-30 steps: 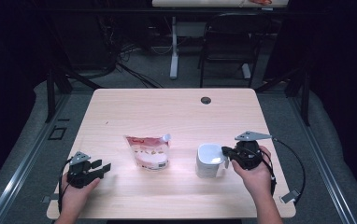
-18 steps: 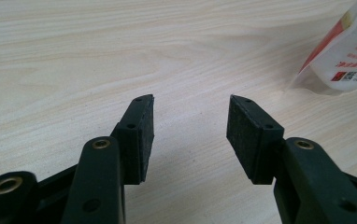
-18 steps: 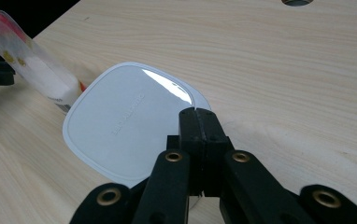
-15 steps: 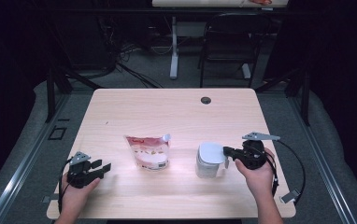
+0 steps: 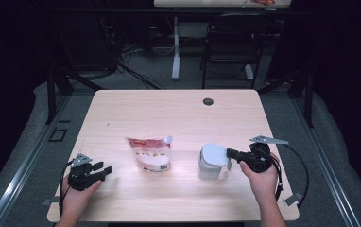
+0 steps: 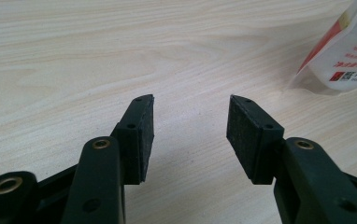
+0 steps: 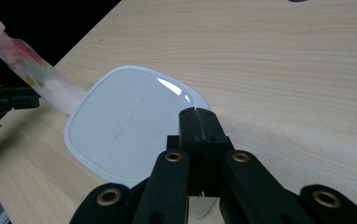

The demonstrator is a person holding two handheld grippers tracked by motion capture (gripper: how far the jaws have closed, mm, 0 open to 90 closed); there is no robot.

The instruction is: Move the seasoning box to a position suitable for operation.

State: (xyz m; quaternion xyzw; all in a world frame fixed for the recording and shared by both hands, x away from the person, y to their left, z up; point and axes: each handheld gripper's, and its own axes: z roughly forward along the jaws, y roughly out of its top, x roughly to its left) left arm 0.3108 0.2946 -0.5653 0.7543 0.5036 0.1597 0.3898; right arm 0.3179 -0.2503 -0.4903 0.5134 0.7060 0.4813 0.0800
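Note:
A clear square container (image 5: pixel 209 170) stands on the wooden table (image 5: pixel 169 113) at the front right. Its white rounded lid (image 5: pixel 212 154) lies tilted over its mouth. My right gripper (image 5: pixel 229 152) is shut on the lid's right edge; in the right gripper view the closed jaws (image 7: pixel 196 114) pinch the rim of the lid (image 7: pixel 130 121). A red and white spouted pouch (image 5: pixel 149 153) lies flat to the left of the container. My left gripper (image 5: pixel 104 169) rests open at the front left, with bare wood between its pads (image 6: pixel 190 126) and the pouch (image 6: pixel 349 51) off to its right.
A dark grommet hole (image 5: pixel 208 101) sits near the table's far edge. Behind the table are a chair (image 5: pixel 228 42), a desk leg (image 5: pixel 175 47) and floor cables. From the right gripper view the pouch (image 7: pixel 27 65) and the left gripper (image 7: pixel 3 105) lie beyond the lid.
A second ago the container's mouth showed open. The lid now covers it, and my right gripper has shifted slightly right with it. The left gripper has not moved.

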